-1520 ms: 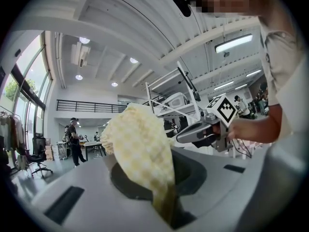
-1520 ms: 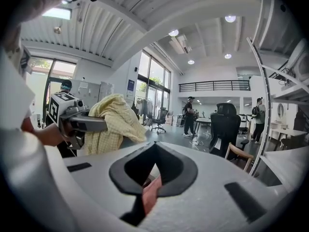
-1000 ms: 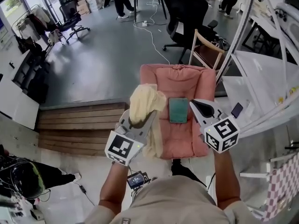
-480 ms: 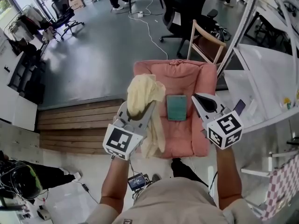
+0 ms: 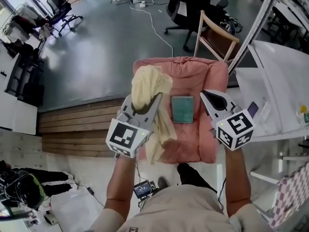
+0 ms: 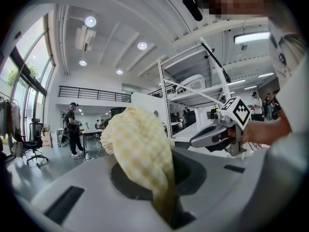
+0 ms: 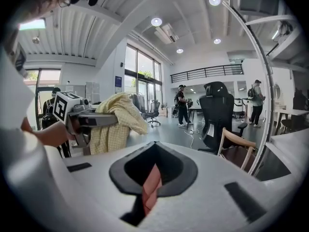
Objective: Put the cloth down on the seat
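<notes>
The left gripper (image 5: 153,103) is clamped tight on the cloth (image 5: 147,83), a pale yellow checked piece. Part of it is bunched up over the jaws, and a long tail hangs down beside the left edge of the seat (image 5: 193,141). In the left gripper view the fabric (image 6: 140,149) runs straight down into the slit between the closed jaws, so the hold looks secure. The right gripper (image 5: 205,94) hangs over the right side of the seat with its jaws drawn together on nothing; only a sliver of pink cushion shows through the gap. The cloth is above the seat's back left corner and not yet resting on it. Opening the jaws here would probably send the tail over the left edge. It would be better to carry the bundle inward over bare cushion and sink until the tail pools on the pink fabric. Only then should the jaws part and lift away cleanly. A flat teal pad (image 5: 183,109) lies mid-seat, so the cloth should go beside it, left of centre. The right gripper should keep clear, or pin a corner if the cloth drags.
</notes>
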A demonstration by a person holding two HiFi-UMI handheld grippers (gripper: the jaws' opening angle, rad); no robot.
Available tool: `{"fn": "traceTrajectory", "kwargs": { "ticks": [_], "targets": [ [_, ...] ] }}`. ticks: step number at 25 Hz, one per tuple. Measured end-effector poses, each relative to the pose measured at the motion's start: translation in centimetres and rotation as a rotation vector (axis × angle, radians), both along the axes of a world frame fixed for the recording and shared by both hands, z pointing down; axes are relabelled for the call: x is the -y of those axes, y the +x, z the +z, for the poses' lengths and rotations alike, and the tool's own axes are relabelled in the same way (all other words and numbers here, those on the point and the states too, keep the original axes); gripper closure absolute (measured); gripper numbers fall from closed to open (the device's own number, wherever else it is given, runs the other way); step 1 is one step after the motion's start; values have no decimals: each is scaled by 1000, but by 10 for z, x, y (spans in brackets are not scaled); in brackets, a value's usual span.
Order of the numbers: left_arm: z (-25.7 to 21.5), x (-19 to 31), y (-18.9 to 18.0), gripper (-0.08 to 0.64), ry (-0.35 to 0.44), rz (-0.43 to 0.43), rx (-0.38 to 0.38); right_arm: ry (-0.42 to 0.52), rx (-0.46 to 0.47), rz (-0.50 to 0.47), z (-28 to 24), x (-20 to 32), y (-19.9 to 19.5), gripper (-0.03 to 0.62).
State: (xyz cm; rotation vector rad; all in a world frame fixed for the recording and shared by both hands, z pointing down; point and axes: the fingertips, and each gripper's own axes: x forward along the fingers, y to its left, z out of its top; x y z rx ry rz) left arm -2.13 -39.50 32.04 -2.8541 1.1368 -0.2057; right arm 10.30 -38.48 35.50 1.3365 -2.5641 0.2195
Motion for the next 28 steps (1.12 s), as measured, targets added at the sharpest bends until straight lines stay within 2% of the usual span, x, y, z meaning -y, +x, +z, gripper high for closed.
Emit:
{"fn": "traceTrajectory", "kwargs": {
  "ticks": [10,20,28],
  "targets": [
    [29,84,27,511,-34,-7,3,-50,21,22,38,64,25,600],
    [73,154,52,511,-92,-20,7,-120,47,60,87,107,57,600],
    [134,211,56,511,-169,-47,29,-162,46,66,126,143,67,600]
  ]
}}
